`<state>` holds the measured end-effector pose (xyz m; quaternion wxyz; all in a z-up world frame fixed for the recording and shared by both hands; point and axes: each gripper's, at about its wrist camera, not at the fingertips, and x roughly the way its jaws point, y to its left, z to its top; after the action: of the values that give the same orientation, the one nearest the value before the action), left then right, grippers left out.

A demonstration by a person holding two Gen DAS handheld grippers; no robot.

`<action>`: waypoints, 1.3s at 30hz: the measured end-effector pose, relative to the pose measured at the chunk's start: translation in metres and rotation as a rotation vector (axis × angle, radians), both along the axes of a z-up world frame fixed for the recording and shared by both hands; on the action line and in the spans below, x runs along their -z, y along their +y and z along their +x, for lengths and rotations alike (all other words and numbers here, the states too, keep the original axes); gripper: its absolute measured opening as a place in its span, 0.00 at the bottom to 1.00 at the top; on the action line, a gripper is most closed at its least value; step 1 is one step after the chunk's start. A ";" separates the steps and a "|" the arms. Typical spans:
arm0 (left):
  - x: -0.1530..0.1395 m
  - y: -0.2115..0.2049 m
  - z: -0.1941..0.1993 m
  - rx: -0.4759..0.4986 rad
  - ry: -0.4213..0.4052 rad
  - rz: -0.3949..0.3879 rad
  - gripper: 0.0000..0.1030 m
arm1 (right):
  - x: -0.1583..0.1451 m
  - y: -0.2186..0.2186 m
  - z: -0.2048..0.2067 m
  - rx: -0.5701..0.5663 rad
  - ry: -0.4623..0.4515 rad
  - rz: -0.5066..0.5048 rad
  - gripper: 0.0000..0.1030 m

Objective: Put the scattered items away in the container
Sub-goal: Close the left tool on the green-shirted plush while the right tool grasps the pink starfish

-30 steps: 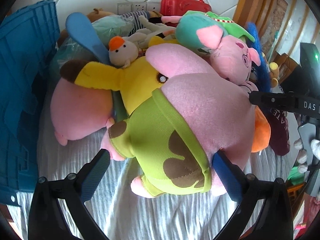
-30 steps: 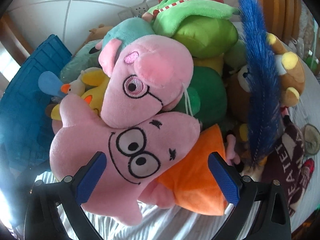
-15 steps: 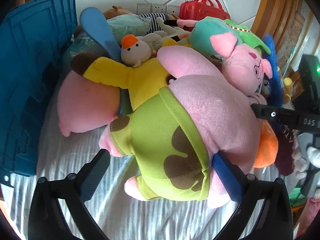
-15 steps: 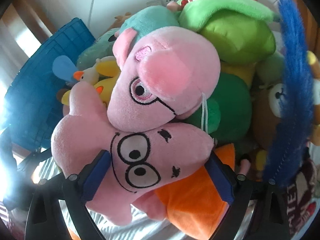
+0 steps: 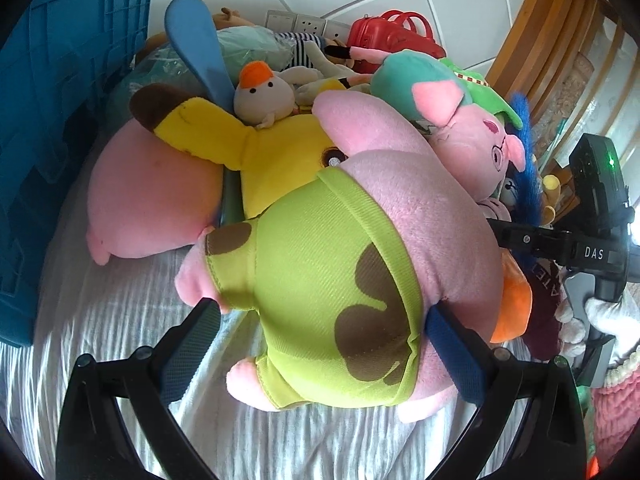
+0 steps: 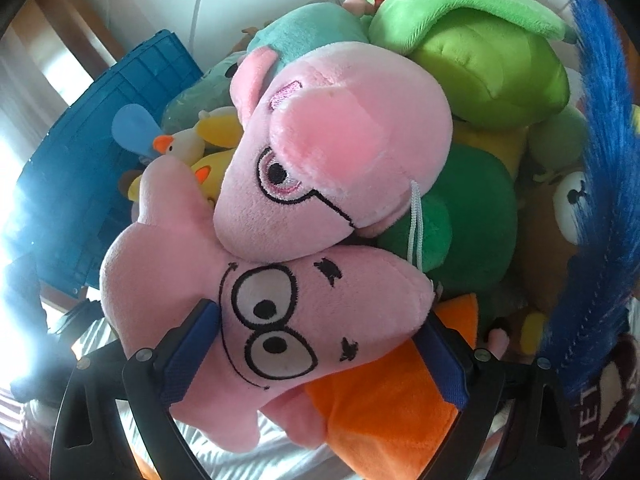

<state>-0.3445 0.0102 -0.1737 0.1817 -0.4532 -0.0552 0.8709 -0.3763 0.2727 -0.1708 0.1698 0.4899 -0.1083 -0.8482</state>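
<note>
A pink star plush in green shorts (image 5: 340,280) lies on the striped bed sheet (image 5: 120,340) at the front of a toy pile. My left gripper (image 5: 320,332) stands wide around its shorts end; the right pad touches it, the left pad sits just beside its foot. In the right wrist view the same plush's face (image 6: 280,320) fills the jaws of my right gripper (image 6: 320,340), and both blue pads press on its sides. One right-gripper finger (image 5: 520,238) shows reaching the plush's far side. The blue crate (image 5: 60,120) stands at the left (image 6: 100,160).
A pink pig plush with glasses (image 6: 340,140) leans on the star's head. Yellow (image 5: 272,160), pink (image 5: 152,200), green (image 6: 480,60) and orange (image 6: 380,420) plush toys crowd behind. A blue feathery toy (image 6: 600,160), a red bag (image 5: 392,36) and a wooden headboard (image 5: 540,40) lie right.
My right gripper's pads have drawn in onto the star plush's face, and that view has rolled and come closer. The left view has rolled too; its jaws keep the same width.
</note>
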 end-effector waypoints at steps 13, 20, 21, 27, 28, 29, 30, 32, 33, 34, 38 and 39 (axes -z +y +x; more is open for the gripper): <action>0.008 -0.041 0.053 -0.078 0.033 -0.255 0.98 | -0.013 -0.020 0.027 -0.097 0.108 0.073 0.92; 0.056 -0.018 0.045 -0.090 0.042 -0.367 0.98 | -0.009 -0.021 0.023 -0.121 0.116 0.053 0.92; 0.061 -0.016 0.038 -0.102 0.048 -0.368 0.97 | -0.008 -0.022 0.022 -0.124 0.122 0.051 0.93; 0.072 -0.010 0.021 -0.096 0.104 -0.331 0.67 | -0.006 -0.019 0.024 -0.127 0.190 0.028 1.00; 0.074 -0.010 0.017 -0.091 0.096 -0.300 0.57 | -0.003 -0.021 0.022 -0.132 0.198 0.023 1.00; 0.074 -0.011 0.014 -0.094 0.092 -0.277 0.45 | -0.001 -0.024 0.020 -0.138 0.206 0.017 1.00; 0.071 -0.013 0.011 -0.118 0.099 -0.263 0.44 | 0.001 -0.027 0.018 -0.144 0.214 0.012 1.00; 0.063 -0.021 0.008 -0.154 0.110 -0.233 0.41 | -0.003 -0.035 0.017 -0.156 0.224 0.006 0.94; 0.059 -0.025 0.007 -0.172 0.116 -0.219 0.40 | -0.005 -0.040 0.017 -0.161 0.229 0.003 0.90; 0.052 -0.028 0.008 -0.178 0.127 -0.218 0.40 | -0.007 -0.044 0.017 -0.167 0.234 0.000 0.87; 0.019 -0.035 0.015 -0.195 0.178 -0.240 0.40 | -0.021 -0.055 0.024 -0.199 0.260 -0.015 0.84; 0.011 -0.036 0.017 -0.202 0.189 -0.242 0.40 | -0.026 -0.056 0.028 -0.209 0.268 -0.020 0.84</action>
<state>-0.3275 -0.0262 -0.1844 0.0420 -0.3799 0.0220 0.9238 -0.3479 0.2163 -0.1446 0.2749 0.3791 -0.0414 -0.8826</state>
